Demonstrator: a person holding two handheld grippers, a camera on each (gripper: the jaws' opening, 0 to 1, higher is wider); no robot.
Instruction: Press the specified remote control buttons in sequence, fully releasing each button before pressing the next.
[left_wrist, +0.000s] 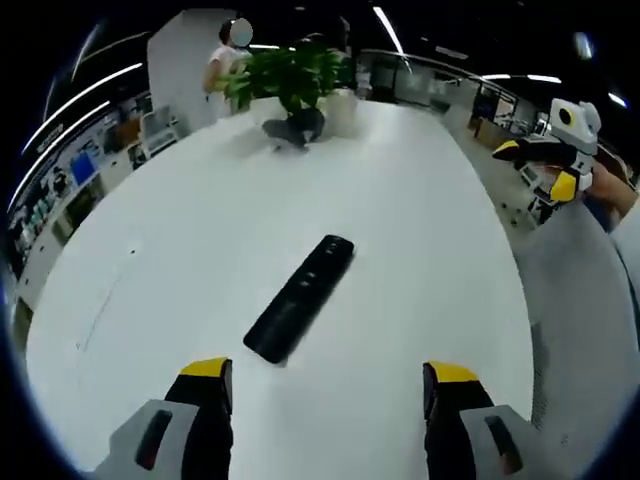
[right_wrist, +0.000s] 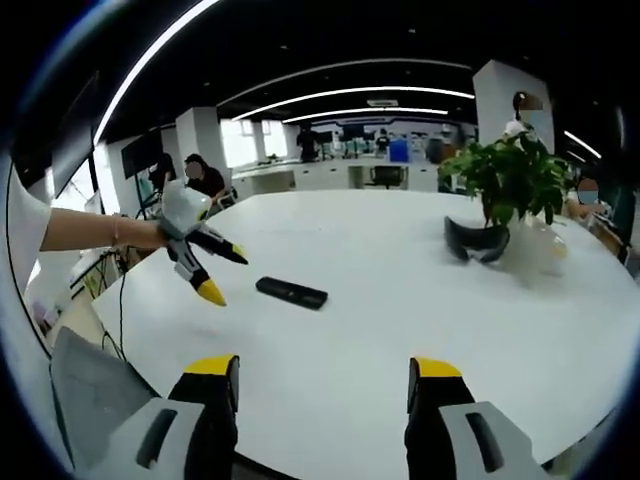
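Note:
A black remote control (left_wrist: 300, 298) lies flat on the white table (left_wrist: 430, 230), a little ahead of my left gripper (left_wrist: 328, 385), whose jaws stand wide open and hold nothing. My right gripper (left_wrist: 535, 165) hovers off the table's right edge, held by a hand. In the right gripper view the remote (right_wrist: 291, 292) rests mid-table, well ahead of my right gripper (right_wrist: 324, 375), which is open and holds nothing. The left gripper (right_wrist: 226, 274) hangs open in the air just left of the remote, not touching it.
A leafy green plant (left_wrist: 290, 75) with a dark curved object (left_wrist: 295, 128) at its base stands at the table's far end, next to a white pot (left_wrist: 342, 110). A person (right_wrist: 200, 175) sits beyond the table. Office desks lie behind.

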